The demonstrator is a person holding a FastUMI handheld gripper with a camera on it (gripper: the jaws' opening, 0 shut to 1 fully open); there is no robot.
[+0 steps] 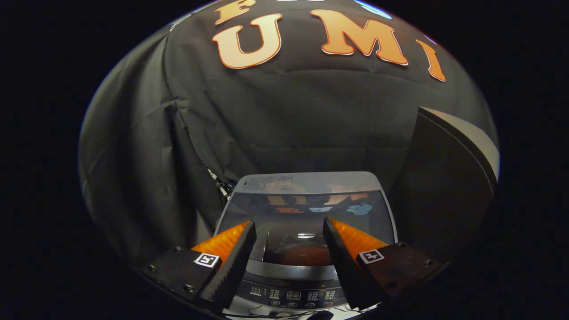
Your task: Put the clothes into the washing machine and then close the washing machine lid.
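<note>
Two fingers of the hand-held gripper stand apart, empty, low in the frame; between them sits the washing machine, its lid seemingly down over reddish clothes; confirm it lies flat before withdrawing.

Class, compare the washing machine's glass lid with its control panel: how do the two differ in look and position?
The lid is a broad, glossy, see-through pane that mirrors the booth, lying beyond the open tongs; the control panel is a narrow dark strip with small displays and buttons, low between the fingers. The lid lies closed across the top, with something reddish visible beneath it; the panel runs along the near front edge. Both belong to the same washing machine.
</note>
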